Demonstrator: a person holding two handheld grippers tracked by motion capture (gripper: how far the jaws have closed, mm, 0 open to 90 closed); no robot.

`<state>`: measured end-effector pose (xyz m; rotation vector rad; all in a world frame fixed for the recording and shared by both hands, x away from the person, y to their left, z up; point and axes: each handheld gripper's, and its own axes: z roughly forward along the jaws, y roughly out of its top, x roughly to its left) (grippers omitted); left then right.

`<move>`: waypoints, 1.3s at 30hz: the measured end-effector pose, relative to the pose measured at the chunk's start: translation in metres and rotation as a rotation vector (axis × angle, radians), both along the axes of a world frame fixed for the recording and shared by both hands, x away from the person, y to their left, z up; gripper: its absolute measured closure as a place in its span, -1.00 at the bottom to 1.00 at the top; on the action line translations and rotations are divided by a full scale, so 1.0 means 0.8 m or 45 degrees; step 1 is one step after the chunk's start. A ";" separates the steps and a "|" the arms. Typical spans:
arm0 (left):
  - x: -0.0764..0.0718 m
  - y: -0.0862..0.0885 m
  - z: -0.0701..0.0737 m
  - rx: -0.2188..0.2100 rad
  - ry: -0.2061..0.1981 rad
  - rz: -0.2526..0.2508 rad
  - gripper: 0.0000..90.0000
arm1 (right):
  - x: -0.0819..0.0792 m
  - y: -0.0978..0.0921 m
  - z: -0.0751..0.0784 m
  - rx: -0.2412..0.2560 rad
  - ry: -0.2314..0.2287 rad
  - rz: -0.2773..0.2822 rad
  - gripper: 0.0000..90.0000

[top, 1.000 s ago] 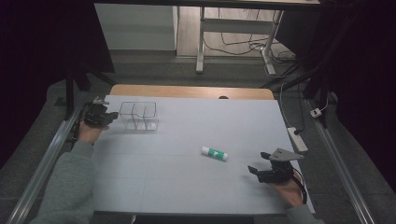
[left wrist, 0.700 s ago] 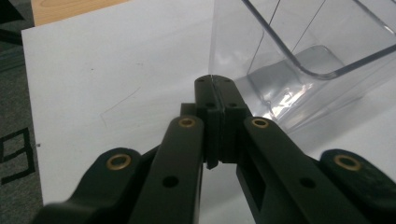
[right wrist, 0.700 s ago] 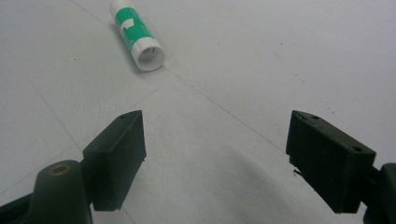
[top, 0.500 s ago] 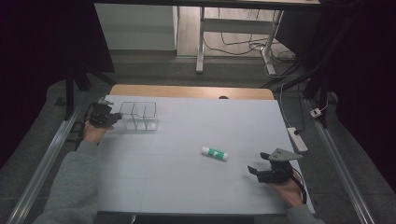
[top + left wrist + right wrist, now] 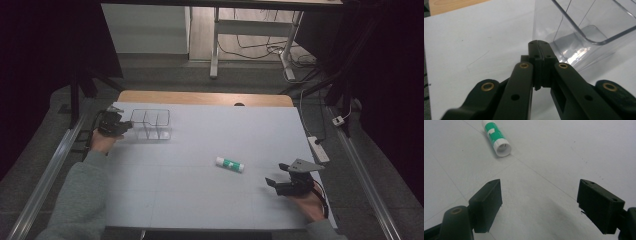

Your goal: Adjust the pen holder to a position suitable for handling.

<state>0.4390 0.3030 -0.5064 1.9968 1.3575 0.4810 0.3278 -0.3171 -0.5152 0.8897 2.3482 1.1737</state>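
Glue stick (image 5: 230, 164): green-white label, writing unreadable; right claw (image 5: 273, 183) open nearby.

So the left gripper (image 5: 539, 45) has its two black jaws pressed flat together, tips meeting with nothing between them as far as I can see. Brass-coloured pins sit along the linkage arms lower down. Just past the tips, to the right, there's a clear plastic container (image 5: 584, 32) with see-through walls and a rounded rim, standing on the white table (image 5: 479, 50). The jaw tips are right beside its near wall; can't tell if they touch it. A strip of bare wood shows at the far left corner.
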 end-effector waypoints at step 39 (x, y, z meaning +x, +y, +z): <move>0.017 -0.085 0.018 0.024 -0.022 -0.184 0.98 | 0.000 0.002 -0.001 0.002 0.007 0.003 -0.56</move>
